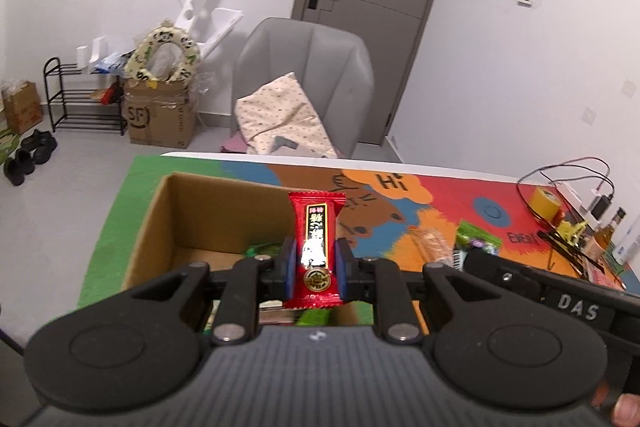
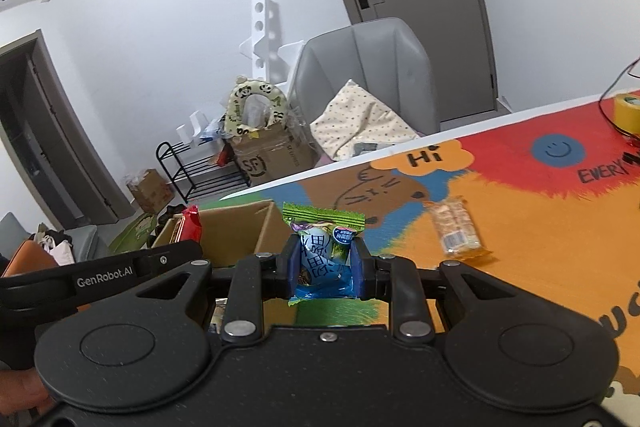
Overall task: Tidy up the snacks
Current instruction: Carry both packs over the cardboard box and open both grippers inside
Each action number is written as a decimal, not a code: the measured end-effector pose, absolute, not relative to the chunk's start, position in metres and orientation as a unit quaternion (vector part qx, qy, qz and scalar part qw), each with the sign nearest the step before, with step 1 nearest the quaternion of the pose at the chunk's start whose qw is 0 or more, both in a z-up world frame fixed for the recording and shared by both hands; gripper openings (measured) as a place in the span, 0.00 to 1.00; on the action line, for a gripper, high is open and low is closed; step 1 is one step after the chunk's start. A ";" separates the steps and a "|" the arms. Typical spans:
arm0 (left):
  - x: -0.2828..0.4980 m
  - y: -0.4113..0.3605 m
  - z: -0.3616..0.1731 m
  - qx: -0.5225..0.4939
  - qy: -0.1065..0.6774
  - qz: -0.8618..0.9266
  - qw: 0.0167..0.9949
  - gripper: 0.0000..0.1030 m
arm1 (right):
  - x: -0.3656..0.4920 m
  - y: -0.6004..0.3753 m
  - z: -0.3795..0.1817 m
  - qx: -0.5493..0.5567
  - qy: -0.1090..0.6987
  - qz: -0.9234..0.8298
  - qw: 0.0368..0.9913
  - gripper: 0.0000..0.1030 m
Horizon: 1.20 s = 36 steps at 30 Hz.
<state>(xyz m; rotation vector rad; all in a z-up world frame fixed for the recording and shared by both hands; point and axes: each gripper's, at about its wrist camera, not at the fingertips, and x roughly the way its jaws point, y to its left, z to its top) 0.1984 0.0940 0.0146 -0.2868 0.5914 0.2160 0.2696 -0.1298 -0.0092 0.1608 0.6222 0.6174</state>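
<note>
Only the left wrist view looks down into the open cardboard box (image 1: 168, 223), its plain brown walls standing on the green end of the painted table (image 1: 440, 211), and there the left gripper (image 1: 316, 265) has its jaws clamped on a glossy red snack packet (image 1: 315, 247) held upright above the box. The right wrist view alone shows a clear rectangular cracker pack (image 2: 456, 229) lying flat on the orange patch, while the right gripper (image 2: 325, 269) pinches a crinkled green-and-blue snack packet (image 2: 323, 251) beside the box.
</note>
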 end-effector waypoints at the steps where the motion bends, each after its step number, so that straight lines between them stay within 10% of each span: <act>1: 0.198 0.099 0.013 -0.143 0.290 0.110 0.940 0.18 | 0.270 -0.127 -0.009 0.077 0.301 0.301 0.902 0.23; 28: 0.185 0.170 0.000 -0.186 0.297 0.159 0.923 0.24 | 0.278 -0.032 -0.009 0.035 0.316 0.353 0.880 0.24; 36: 0.168 0.187 0.011 -0.193 0.282 0.170 0.924 0.48 | 0.279 -0.005 -0.007 0.038 0.320 0.374 0.870 0.24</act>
